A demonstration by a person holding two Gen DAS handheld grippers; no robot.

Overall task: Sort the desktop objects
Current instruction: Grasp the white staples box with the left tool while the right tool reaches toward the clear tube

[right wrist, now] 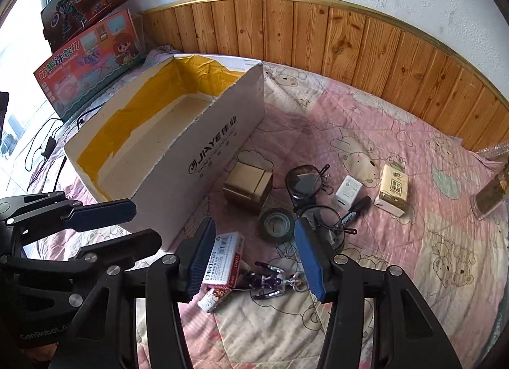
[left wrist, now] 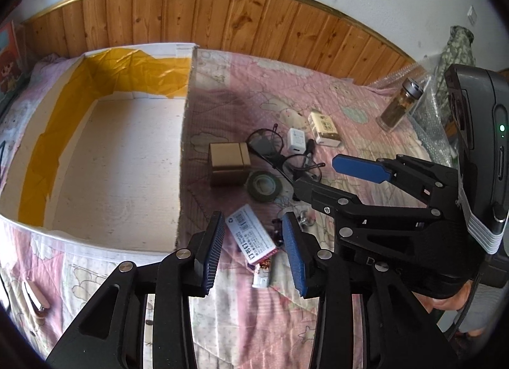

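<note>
A white cardboard box [left wrist: 121, 159] lined with yellow tape stands open on the left; it also shows in the right wrist view [right wrist: 203, 146]. Loose objects lie beside it on the pink quilt: a staples box [left wrist: 249, 238] [right wrist: 224, 256], a gold box [left wrist: 229, 159] [right wrist: 249, 186], a tape roll [left wrist: 264, 186] [right wrist: 277, 224], glasses [left wrist: 286, 155] [right wrist: 305, 184], a white charger [left wrist: 296, 139] [right wrist: 348, 192], a tissue pack [left wrist: 324, 128] [right wrist: 393, 192], a marker [right wrist: 356, 211] and a purple figure keychain [right wrist: 270, 280]. My left gripper [left wrist: 253, 248] is open above the staples box. My right gripper [right wrist: 254, 257] is open above the keychain.
A glass jar [left wrist: 399, 104] [right wrist: 491, 194] stands at the right. A small tube [left wrist: 262, 273] [right wrist: 214, 299] lies under the staples box. Toy boxes [right wrist: 89, 60] lean on the wall at the left. Wood panelling [left wrist: 222, 18] runs behind the quilt [right wrist: 381, 273].
</note>
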